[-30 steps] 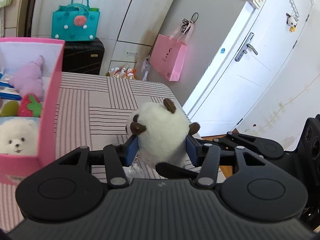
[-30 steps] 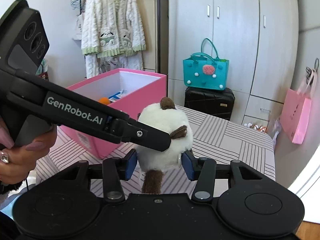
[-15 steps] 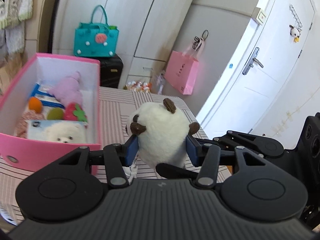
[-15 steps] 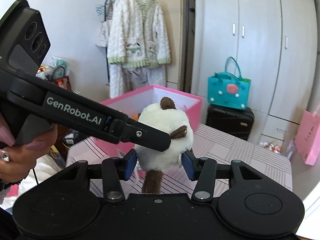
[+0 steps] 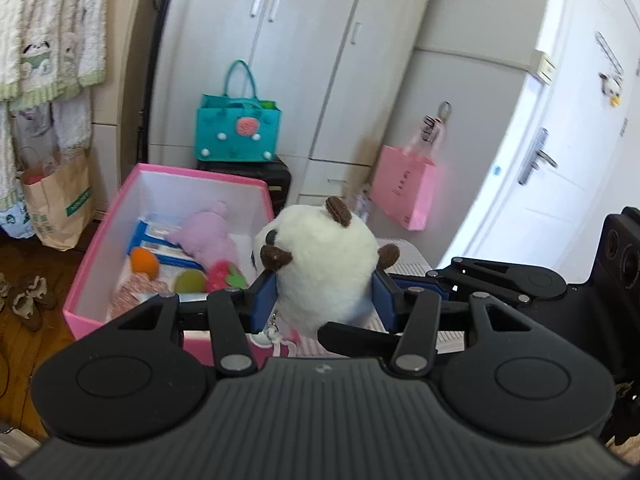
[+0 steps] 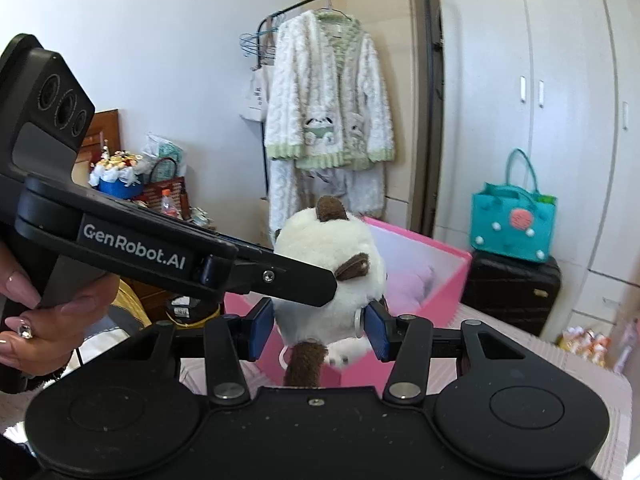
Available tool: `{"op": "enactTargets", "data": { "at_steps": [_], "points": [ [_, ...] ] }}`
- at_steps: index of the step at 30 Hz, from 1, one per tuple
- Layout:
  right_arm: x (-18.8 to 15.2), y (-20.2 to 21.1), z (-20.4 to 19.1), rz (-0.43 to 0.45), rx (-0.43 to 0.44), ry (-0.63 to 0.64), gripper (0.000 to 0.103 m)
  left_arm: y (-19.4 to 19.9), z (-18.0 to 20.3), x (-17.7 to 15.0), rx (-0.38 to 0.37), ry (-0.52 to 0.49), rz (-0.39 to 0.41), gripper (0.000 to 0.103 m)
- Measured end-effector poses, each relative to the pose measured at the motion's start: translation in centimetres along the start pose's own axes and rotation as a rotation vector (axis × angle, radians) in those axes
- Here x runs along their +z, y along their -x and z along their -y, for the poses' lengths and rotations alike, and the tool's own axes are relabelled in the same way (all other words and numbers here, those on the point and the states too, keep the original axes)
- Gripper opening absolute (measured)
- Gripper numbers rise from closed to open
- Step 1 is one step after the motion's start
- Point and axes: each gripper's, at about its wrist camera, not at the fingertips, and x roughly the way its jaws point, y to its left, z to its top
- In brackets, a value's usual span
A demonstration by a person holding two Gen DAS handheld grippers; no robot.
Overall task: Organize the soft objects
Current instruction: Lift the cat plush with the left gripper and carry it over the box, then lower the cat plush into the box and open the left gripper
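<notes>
A: Fingers (image 5: 264, 300) of both grippers pinched the plush toy (image 5: 320, 268); the right pair was closing a touch.

B: Where was it?

A: Held in the air, just short of the pink box (image 5: 100, 248). Carrying step; next, over the rim, then release.

B: Orientation?

A: Roundish, probably upright, ear up, tail hanging down.

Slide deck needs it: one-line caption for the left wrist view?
Both grippers, left gripper and right gripper, clamp a white plush toy above the pink box.
</notes>
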Motion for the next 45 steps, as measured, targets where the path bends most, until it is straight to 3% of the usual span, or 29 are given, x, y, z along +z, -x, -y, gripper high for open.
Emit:
{"op": "enactTargets", "data": {
  "at_steps": [6,12,16,22,30,36,45],
  "points": [
    [2.4,-3.7,2.1,0.009,0.043,-0.027,0.050,-1.5,-3.3,2.7,0.013,0.062,0.033,0.050],
    [3.2,-8.2,3.9,-0.054,0.058,-0.081,0.050,-5.6,-6.1,5.2,0.040,0.096,-0.032,0.050],
    [2.5,-11.3,5.0,-0.128,0.091,-0.158,0.050,-8.2,-8.1,5.1,0.069,0.123,-0.091,0.050],
    [1.0,-14.4,5.0,-0.212,0.150,-0.173,0.050,-9.9,-10.7,3.8,0.103,0.153,-0.182,0.050],
    [0.2,-15.2,3.5,-0.275,0.164,-0.090,0.050,-10.3,-11.6,2.7,0.104,0.118,-0.291,0.050],
    [0.2,-15.2,2.7,-0.308,0.109,-0.011,0.054,-10.2,-11.6,1.8,0.089,0.116,-0.300,0.049],
    [0.1,-12.8,3.3,-0.270,0.092,-0.045,0.055,-9.1,-11.5,1.3,0.123,0.099,-0.249,0.049]
  ]
}}
